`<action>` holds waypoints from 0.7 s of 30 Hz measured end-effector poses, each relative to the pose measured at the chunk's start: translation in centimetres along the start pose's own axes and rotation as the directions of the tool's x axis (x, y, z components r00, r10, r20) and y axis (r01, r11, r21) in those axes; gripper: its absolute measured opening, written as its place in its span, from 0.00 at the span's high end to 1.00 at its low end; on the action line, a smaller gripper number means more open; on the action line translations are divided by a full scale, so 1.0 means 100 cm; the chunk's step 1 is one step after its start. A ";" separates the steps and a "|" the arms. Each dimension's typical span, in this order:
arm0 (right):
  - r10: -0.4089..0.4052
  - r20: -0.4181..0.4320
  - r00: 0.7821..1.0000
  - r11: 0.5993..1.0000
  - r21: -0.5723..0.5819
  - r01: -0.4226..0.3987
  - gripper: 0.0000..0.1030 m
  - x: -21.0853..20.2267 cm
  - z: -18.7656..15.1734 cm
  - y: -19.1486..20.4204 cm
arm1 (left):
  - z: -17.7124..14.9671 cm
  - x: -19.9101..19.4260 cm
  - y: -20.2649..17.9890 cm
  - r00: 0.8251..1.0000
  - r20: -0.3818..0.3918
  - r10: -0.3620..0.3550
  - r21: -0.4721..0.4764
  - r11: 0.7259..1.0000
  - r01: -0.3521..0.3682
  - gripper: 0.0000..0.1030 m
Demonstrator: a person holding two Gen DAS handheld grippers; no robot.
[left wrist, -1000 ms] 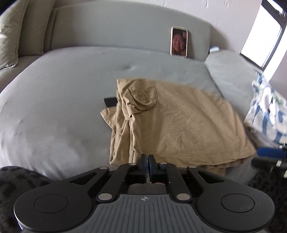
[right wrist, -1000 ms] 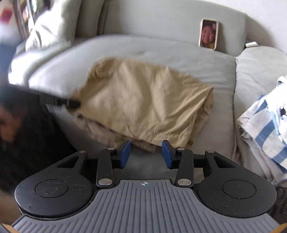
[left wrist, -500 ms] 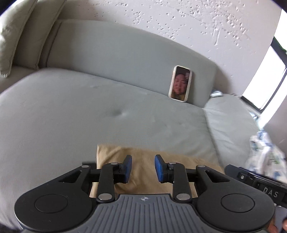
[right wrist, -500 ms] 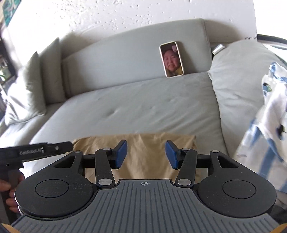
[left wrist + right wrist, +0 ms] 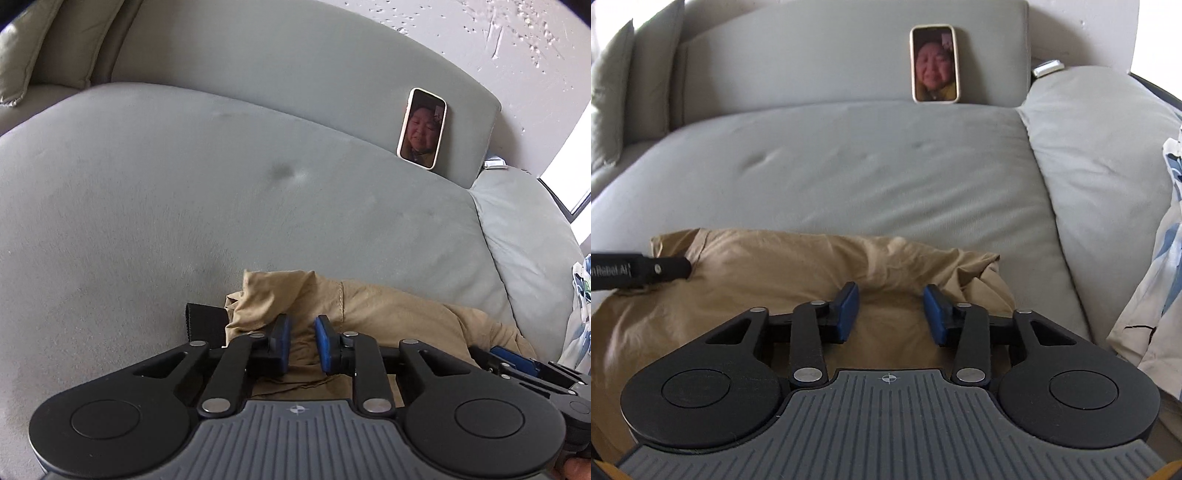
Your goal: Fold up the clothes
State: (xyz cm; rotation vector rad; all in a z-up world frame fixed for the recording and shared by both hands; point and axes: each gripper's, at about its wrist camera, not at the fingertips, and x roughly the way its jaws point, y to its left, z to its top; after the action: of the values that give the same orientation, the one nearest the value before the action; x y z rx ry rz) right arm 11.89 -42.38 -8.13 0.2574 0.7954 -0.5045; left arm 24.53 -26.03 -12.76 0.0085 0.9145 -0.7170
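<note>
Both claws came down over our tan cloth (image 5: 768, 280); left claw (image 5: 302, 341) and right claw (image 5: 891, 314) are closing, pinching nothing yet. It's soft and floppy, so we grab the far edge.

You had a plain tan garment (image 5: 768, 280) on a grey-green sofa (image 5: 886, 173), a white cloth with blue stripes (image 5: 1156, 280) beside it, and blue pads (image 5: 846, 310) on black grippers.

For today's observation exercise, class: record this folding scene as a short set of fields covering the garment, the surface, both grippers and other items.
garment: tan garment, folded over, rumpled
surface: grey sofa cushion
left gripper: over the garment's left end, jaws closing, pads not pressing cloth
right gripper: over the garment's right part, jaws closing, nothing pinched
phone: upright against the backrest
other cloth: blue-and-white fabric at the right edge
</note>
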 end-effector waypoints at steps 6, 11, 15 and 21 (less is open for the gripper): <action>-0.018 -0.013 1.000 0.999 -0.030 0.017 0.58 -0.002 0.006 0.005 | 0.002 -0.024 -0.018 0.998 0.030 0.051 0.090 0.995 -0.053 0.80; 0.025 0.037 0.999 1.000 0.008 -0.026 0.46 -0.049 0.005 0.000 | -0.011 -0.069 -0.027 0.998 0.046 0.046 0.096 0.994 -0.050 0.83; 0.103 0.031 0.994 0.994 -0.030 -0.102 0.45 -0.074 -0.006 0.005 | -0.030 -0.078 -0.033 0.996 0.010 0.083 0.156 0.984 -0.084 0.83; 0.101 -0.071 0.992 0.991 -0.079 -0.107 0.43 -0.051 -0.034 0.018 | -0.045 -0.059 -0.024 0.992 -0.037 0.118 0.166 0.980 -0.110 0.85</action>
State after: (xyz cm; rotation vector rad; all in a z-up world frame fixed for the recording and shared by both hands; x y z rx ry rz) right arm 7.67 -37.77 -6.62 0.2391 0.8618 -0.3656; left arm 17.59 -23.17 -10.60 0.2228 0.8903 -0.6854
